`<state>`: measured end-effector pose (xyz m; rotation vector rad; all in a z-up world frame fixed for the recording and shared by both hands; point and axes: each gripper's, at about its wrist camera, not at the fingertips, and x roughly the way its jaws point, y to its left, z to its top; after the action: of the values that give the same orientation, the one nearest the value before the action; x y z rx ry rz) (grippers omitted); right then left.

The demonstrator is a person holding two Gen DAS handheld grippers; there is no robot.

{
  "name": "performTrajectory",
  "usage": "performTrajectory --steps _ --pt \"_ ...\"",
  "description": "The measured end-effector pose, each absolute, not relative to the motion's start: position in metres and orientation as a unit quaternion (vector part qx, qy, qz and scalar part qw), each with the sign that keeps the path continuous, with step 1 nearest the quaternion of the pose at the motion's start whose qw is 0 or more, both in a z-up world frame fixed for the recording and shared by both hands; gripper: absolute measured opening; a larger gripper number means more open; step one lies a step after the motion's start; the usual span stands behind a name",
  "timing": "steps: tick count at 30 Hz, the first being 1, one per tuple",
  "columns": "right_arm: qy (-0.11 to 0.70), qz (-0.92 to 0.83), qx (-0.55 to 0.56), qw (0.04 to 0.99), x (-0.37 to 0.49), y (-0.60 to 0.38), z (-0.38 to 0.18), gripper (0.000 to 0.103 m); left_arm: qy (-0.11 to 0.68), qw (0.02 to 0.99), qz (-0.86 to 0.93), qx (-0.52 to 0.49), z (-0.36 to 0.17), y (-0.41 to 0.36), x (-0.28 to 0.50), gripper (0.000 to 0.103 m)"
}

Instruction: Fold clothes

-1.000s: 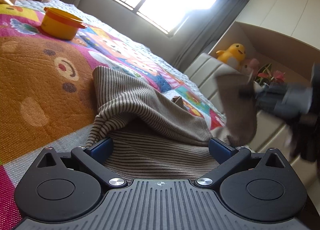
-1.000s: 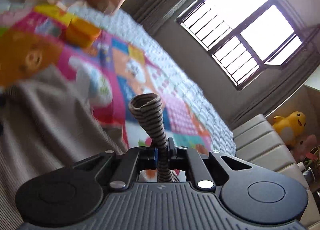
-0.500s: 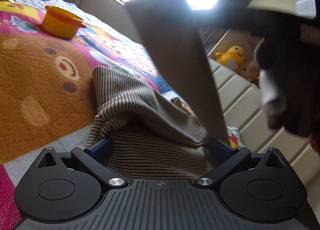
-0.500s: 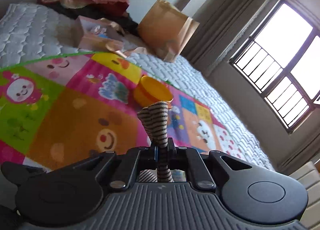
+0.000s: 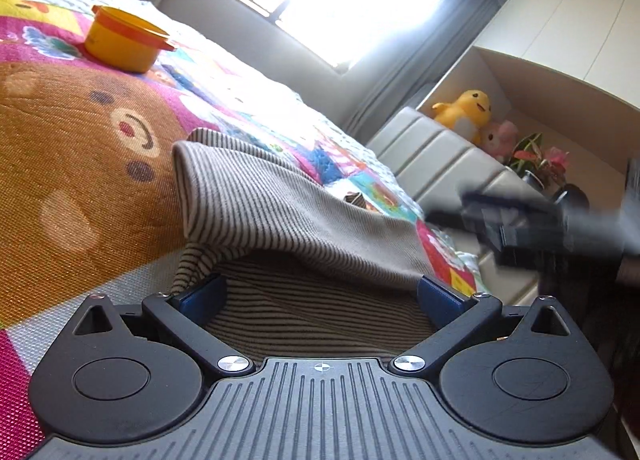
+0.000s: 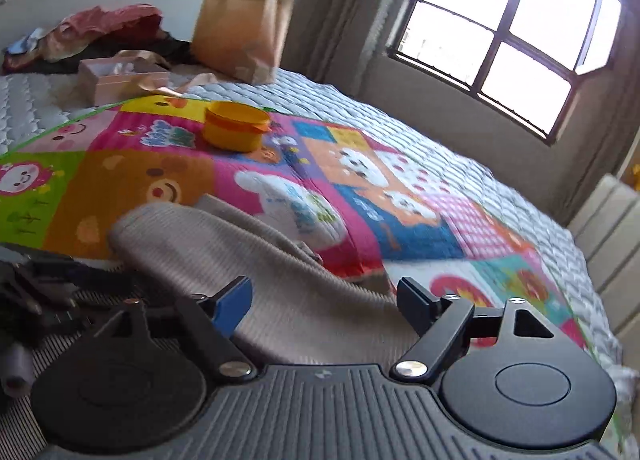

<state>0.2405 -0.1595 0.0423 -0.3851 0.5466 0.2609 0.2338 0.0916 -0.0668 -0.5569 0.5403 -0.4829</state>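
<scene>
No text, label, brand or number can be read in either view. The colourful play mat (image 6: pixel 352 196) on the bed carries only cartoon pictures; small marks in its blue panel are too blurred to make out as letters. The brown paper bag (image 6: pixel 244 32) shows no legible print, and a pale patch on it in the left wrist view is too small to read.

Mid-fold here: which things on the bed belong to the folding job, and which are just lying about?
Job:
striped garment
left gripper, open
right gripper, open

Lying about:
yellow tub
paper bag
pink box
clothes heap
plush duck
</scene>
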Motion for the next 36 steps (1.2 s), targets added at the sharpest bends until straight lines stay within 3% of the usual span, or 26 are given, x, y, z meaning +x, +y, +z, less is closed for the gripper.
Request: performTrajectory --steps 4,10,16,18,19,20,21,23,24,27,32,36 --pt "0.296 0.053 -0.104 0.948 0.227 -0.228 0.009 0.103 0.279 0.898 -0.228 -0.253 -0.063 0.087 0.236 0.103" --pt "0.331 0.013 -0.035 0.943 0.217 -0.28 -0.038 0.103 0.343 0.868 -0.259 -0.251 -0.054 0.091 0.252 0.103" --pt "0.323 0.026 -0.016 0.946 0.216 -0.287 -0.046 0.103 0.297 0.879 -0.18 -0.326 -0.032 0.134 0.248 0.103" --pt "0.318 0.029 -0.005 0.948 0.214 -0.29 -0.046 0.103 0.32 0.877 -0.159 -0.32 -0.036 0.136 0.26 0.102" --pt "0.315 0.03 0.0 0.949 0.213 -0.291 -0.045 0.103 0.335 0.876 -0.152 -0.312 -0.039 0.132 0.267 0.099" --pt "0.313 0.032 0.005 0.949 0.213 -0.293 -0.045 0.103 0.347 0.876 -0.149 -0.299 -0.041 0.128 0.273 0.085" --pt "0.31 0.033 0.011 0.95 0.212 -0.294 -0.045 0.103 0.357 0.879 -0.146 -0.279 -0.041 0.123 0.278 0.055" --pt "0.305 0.032 0.02 0.952 0.211 -0.297 -0.044 0.103 0.356 0.895 -0.136 -0.232 -0.033 0.11 0.286 0.049" --pt "0.303 0.032 0.024 0.952 0.21 -0.298 -0.045 0.103 0.343 0.906 -0.138 -0.204 -0.022 0.103 0.291 0.037" --pt "0.3 0.031 0.032 0.953 0.21 -0.3 -0.045 0.103 0.278 0.937 -0.156 -0.141 0.024 0.087 0.298 0.02" --pt "0.298 0.031 0.037 0.953 0.209 -0.301 -0.045 0.103 0.186 0.962 -0.182 -0.081 0.078 0.067 0.297 0.02" --pt "0.297 0.028 0.039 0.954 0.209 -0.301 -0.045 0.103 0.246 0.957 -0.142 -0.063 0.021 0.075 0.297 0.02"
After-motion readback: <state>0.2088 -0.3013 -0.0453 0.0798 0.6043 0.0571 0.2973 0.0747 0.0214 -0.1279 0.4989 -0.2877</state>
